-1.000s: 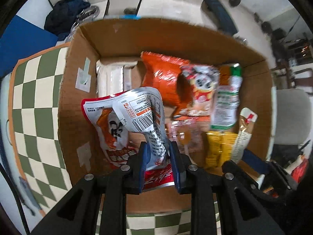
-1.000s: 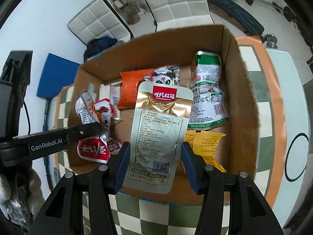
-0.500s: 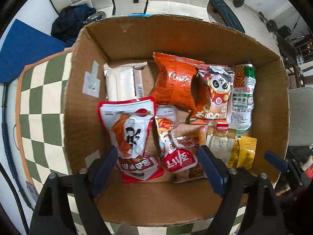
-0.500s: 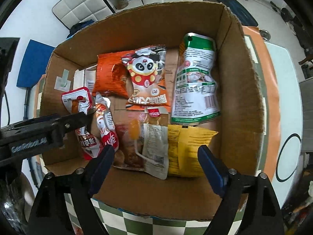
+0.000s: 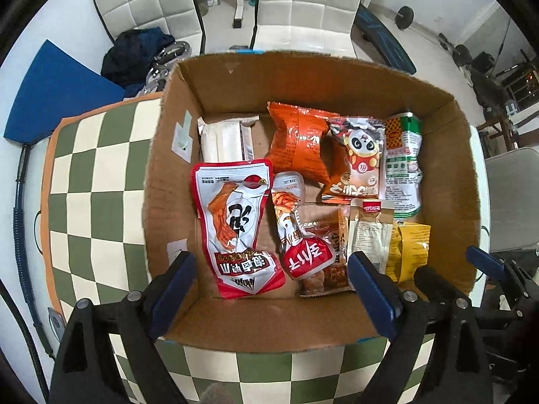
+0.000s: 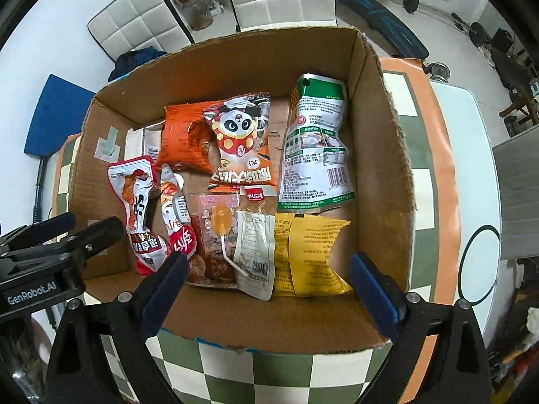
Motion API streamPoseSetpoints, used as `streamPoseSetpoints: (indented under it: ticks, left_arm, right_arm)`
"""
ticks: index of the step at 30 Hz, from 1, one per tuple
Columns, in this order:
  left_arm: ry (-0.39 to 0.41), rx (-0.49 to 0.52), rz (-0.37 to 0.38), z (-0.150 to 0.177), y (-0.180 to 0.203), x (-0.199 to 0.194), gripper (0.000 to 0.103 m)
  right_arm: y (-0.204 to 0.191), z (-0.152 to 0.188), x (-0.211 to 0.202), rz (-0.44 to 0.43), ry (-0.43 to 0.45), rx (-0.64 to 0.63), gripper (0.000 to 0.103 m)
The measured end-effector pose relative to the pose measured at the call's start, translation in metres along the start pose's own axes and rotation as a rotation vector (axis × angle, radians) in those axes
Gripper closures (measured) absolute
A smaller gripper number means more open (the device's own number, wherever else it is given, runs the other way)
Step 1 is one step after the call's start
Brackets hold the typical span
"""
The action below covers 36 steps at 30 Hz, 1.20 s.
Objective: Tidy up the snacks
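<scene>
Both pouches I had clamped a second ago now lie in the box: the red-and-white pouch flat at the left of the floor, the gold pouch face down near the middle. My left gripper hangs over the box with its jaws opening and nothing gripped between them, its blue pads wide apart; my right gripper is the same, jaws opening and empty, above the box's near wall. I count ten packets inside, one of each: a white wrapped bar at the back left, an orange bag, a panda bag leaning on it, a green-and-white pouch at the right, a yellow bag at the front right, a smaller red-and-white pouch just beside the big one, a clear lollipop packet and a brown snack packet beneath it. The gold pouch overlaps the lollipop packet and the yellow bag. All of it sits on a green-and-cream checked cloth
</scene>
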<state>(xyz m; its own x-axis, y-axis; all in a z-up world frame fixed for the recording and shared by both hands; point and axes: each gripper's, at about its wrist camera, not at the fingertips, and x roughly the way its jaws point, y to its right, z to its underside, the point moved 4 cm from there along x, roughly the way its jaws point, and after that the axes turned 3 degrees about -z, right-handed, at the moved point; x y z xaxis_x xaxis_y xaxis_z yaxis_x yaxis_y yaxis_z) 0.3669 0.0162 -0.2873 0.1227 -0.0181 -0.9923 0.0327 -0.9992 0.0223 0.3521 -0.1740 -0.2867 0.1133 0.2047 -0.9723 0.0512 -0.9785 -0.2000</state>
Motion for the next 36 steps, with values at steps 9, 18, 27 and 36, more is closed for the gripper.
streamPoseSetpoints:
  ticks: [9, 18, 27, 36]
  left_arm:
    - [0.108, -0.014, 0.001, 0.02, 0.002, -0.048, 0.011]
    - [0.263, -0.013, 0.0, 0.063, 0.003, -0.118, 0.005]
    - [0.367, 0.001, 0.016, 0.114, 0.007, -0.179, 0.005]
    - [0.429, -0.002, 0.007, 0.153, 0.004, -0.221, 0.0]
  right_arm:
    - [-0.004, 0.015, -0.041, -0.015, 0.071, -0.007, 0.004]
    - [-0.013, 0.058, -0.115, -0.034, 0.196, -0.029, 0.004]
    - [-0.023, 0.111, -0.195, -0.047, 0.333, -0.031, 0.002]
    - [-0.028, 0.161, -0.263, -0.008, 0.439, -0.042, 0.002]
